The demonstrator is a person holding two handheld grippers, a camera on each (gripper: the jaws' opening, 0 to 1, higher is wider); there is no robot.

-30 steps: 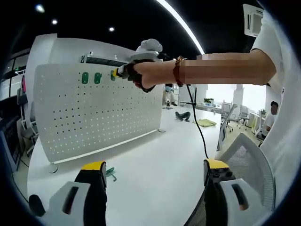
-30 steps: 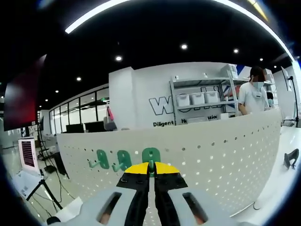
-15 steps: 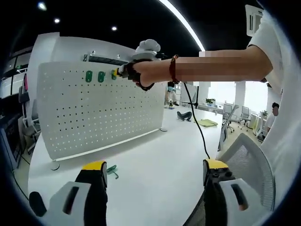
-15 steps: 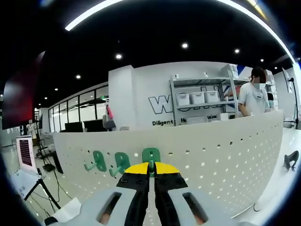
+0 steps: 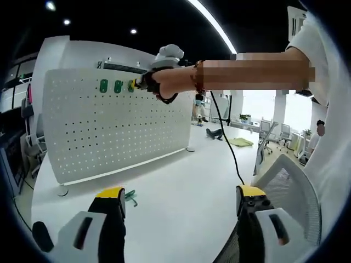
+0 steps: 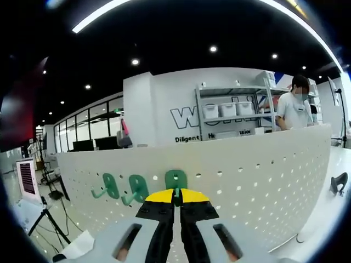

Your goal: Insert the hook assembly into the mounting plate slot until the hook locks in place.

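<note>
In the left gripper view, the left gripper [image 5: 178, 203] hangs low over the white counter [image 5: 181, 186], its yellow-tipped fingers [image 5: 109, 194] spread wide with nothing between them. Just beyond the left finger a loose green plastic hook [image 5: 130, 196] lies flat on the counter. Farther off, the person's right arm [image 5: 252, 74] reaches level across the view, the hand [image 5: 164, 85] holding the right gripper [image 5: 137, 85] against the top row of the white perforated mounting plate [image 5: 109, 131], which stands upright on the counter.

In the right gripper view, the right gripper's [image 6: 176, 193] fingers [image 6: 162, 196] are pinched narrow on a green hook assembly [image 6: 175, 179] pressed at the plate [image 6: 263, 175]. Two more mounted green hooks [image 6: 123, 187] sit beside it on the plate. Beyond, a metal shelf [image 6: 233, 118] with white bins stands by a person [image 6: 296, 107].
</note>
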